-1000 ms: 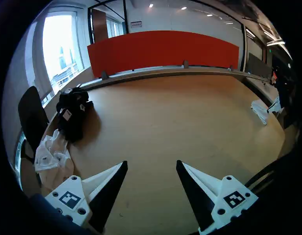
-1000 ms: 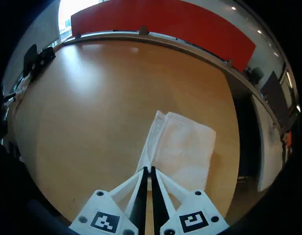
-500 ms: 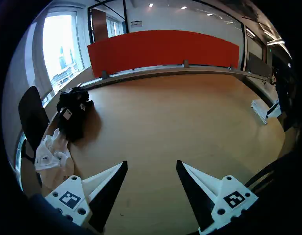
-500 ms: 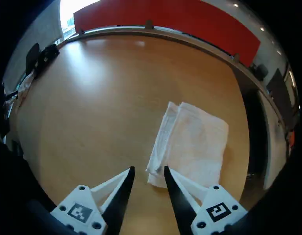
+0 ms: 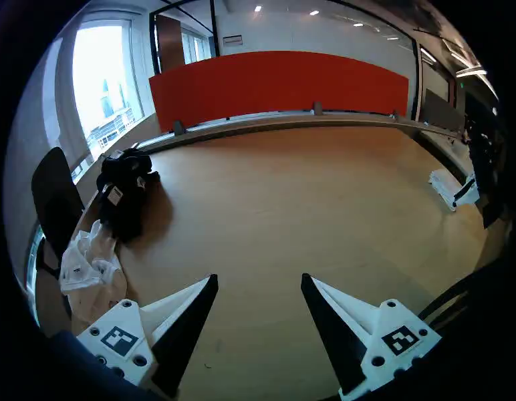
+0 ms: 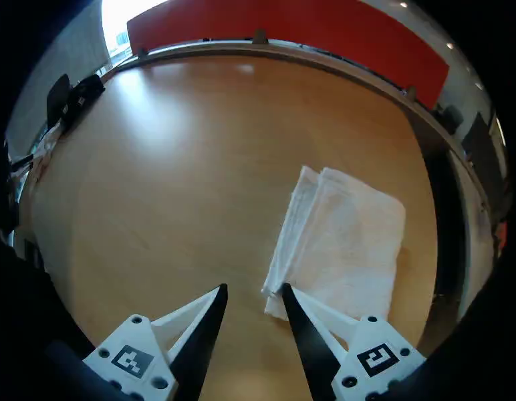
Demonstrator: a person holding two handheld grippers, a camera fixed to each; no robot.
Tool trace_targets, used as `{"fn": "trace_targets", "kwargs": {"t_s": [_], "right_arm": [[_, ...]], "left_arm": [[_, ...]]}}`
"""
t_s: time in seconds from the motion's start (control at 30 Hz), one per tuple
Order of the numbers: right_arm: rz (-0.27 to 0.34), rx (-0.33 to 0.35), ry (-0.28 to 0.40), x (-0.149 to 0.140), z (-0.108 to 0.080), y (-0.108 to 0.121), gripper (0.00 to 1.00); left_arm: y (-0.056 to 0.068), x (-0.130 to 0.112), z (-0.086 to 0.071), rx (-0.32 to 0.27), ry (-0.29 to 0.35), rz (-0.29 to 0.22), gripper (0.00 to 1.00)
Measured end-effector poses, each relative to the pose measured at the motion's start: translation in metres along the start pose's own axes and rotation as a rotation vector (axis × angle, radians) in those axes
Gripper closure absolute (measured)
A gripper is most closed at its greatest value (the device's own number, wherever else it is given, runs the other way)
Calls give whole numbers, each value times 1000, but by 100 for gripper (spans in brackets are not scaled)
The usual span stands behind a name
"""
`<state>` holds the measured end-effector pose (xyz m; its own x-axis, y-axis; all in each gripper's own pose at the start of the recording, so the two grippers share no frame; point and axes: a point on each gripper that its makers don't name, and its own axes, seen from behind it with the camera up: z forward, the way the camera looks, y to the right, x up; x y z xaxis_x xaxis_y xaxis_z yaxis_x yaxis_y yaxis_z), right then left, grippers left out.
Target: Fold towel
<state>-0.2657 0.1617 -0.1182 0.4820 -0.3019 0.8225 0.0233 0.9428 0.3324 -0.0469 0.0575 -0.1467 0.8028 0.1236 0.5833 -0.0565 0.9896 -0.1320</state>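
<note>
1. Where the right gripper (image 6: 253, 286) is held with its fingers apart and empty, the folded white towel (image 6: 341, 247) is seen lying flat on the wooden counter (image 6: 158, 167), its near corner just beside one finger.
2. The left gripper (image 5: 259, 275) is likewise held apart, empty, well away from the towel.
3. The fold could be dragged open if that corner were snagged by the finger.
</note>
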Motion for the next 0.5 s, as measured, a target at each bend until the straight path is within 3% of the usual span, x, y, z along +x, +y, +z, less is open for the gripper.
{"fn": "trace_targets", "kwargs": {"t_s": [0.3,0.43,0.5], "right_arm": [[6,-12,20,4,-2,3,36],[15,-20,37,7,-4,4,28],[20,-20,40,6,-4,3,20]], "left_arm": [[-2,1,0,6,1,-4,8],[-3,2,1,6,3,-7,8],[-3,2,2,6,4,-6,8]]}}
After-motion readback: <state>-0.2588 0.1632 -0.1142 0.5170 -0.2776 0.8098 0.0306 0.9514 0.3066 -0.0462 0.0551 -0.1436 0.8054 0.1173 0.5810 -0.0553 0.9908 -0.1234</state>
